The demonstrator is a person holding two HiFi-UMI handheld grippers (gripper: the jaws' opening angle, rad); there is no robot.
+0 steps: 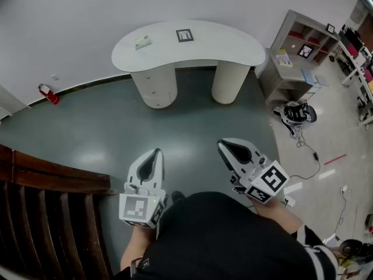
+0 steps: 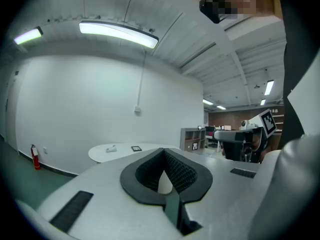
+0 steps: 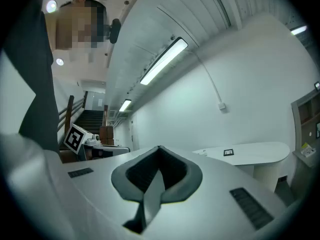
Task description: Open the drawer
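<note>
A white kidney-shaped desk (image 1: 221, 45) stands against the far wall on two round pedestals. The left pedestal (image 1: 156, 86) carries the drawers, all closed as far as I can see. My left gripper (image 1: 154, 154) and right gripper (image 1: 225, 147) hover side by side over the grey floor, well short of the desk, both pointing toward it. Each is shut with nothing between its jaws. In the left gripper view the left gripper (image 2: 163, 150) has the desk (image 2: 115, 151) small beyond it. The right gripper (image 3: 159, 148) has the desk (image 3: 250, 153) off to its right.
A dark wooden stair railing (image 1: 46, 214) runs along the lower left. A red fire extinguisher (image 1: 48, 93) sits by the left wall. A grey shelf unit (image 1: 297, 48) stands right of the desk, with a device and trailing cables (image 1: 296, 113) on the floor before it.
</note>
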